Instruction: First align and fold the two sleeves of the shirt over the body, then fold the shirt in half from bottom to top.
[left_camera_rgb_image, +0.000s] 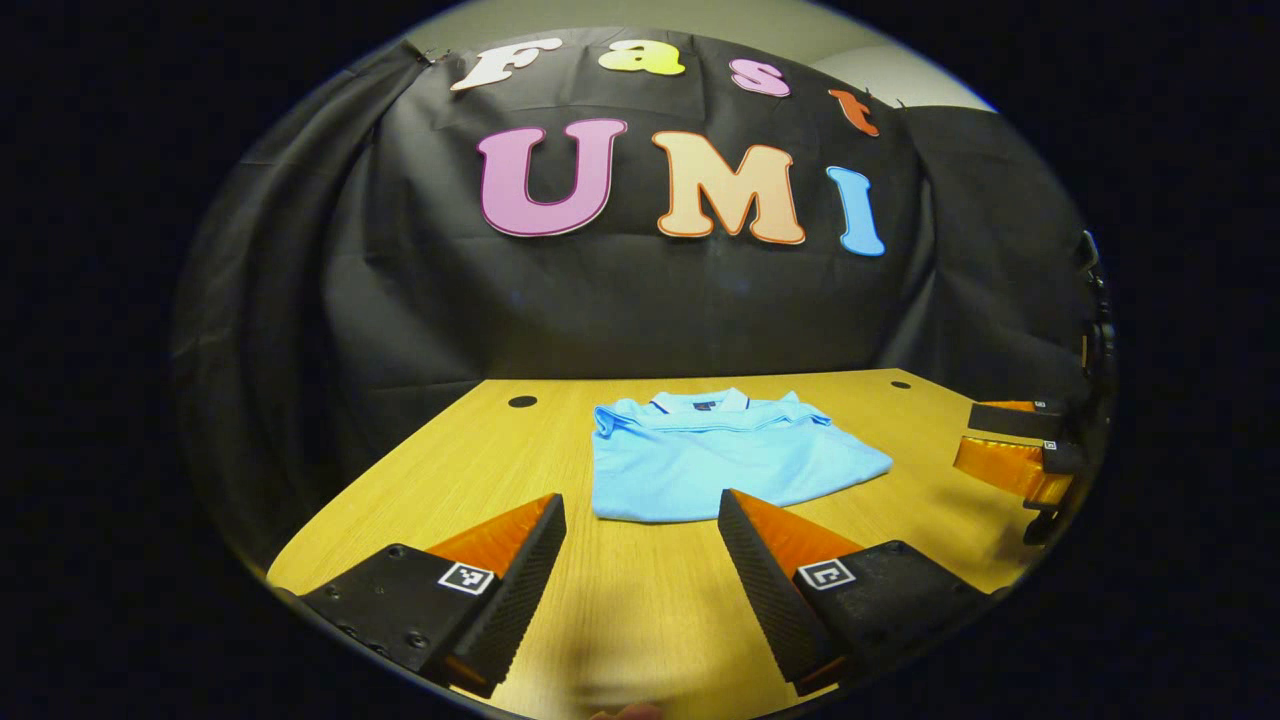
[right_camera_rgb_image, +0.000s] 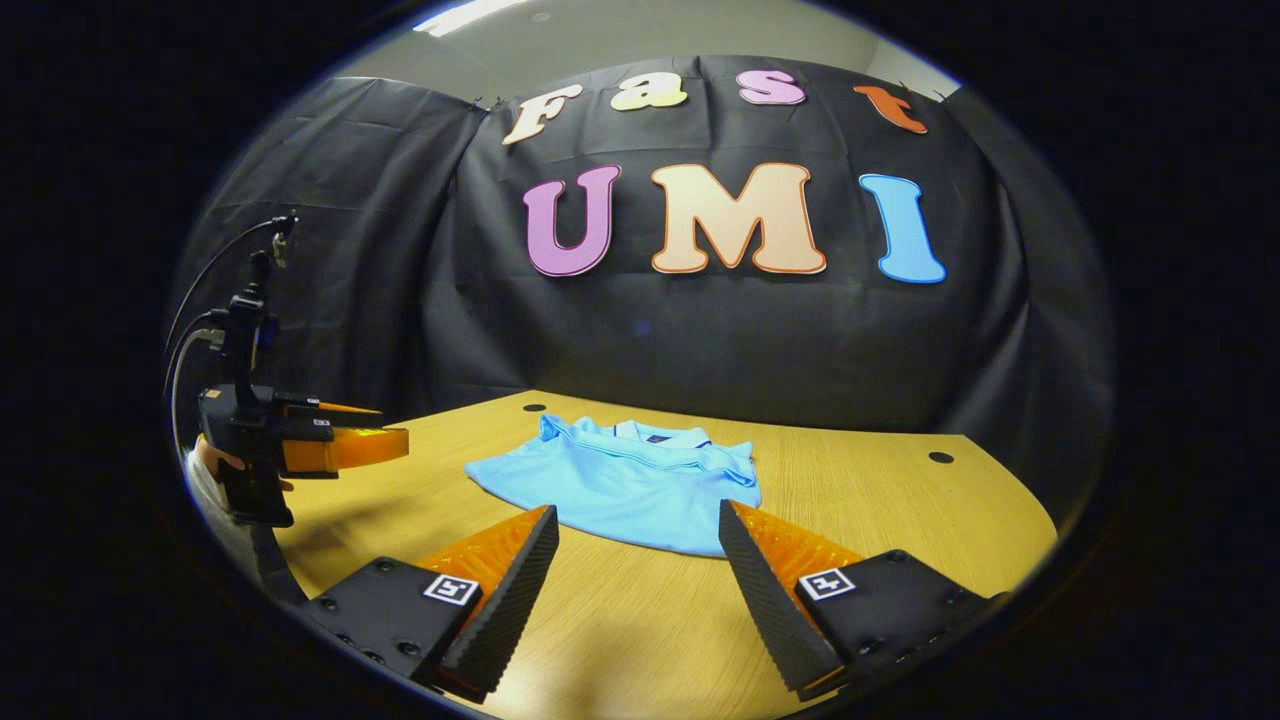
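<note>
Blue shirt (left_camera_rgb_image: 715, 460) lies folded on the table (left_camera_rgb_image: 640, 610), dead ahead of our 2 grippers; left (left_camera_rgb_image: 641, 545) and right (right_camera_rgb_image: 638, 555) both gape, empty; left looks nearer.

Light blue shirt (left_camera_rgb_image: 712, 458) with dark-striped collar; yellowish wood-grain table (left_camera_rgb_image: 640, 610).
</note>
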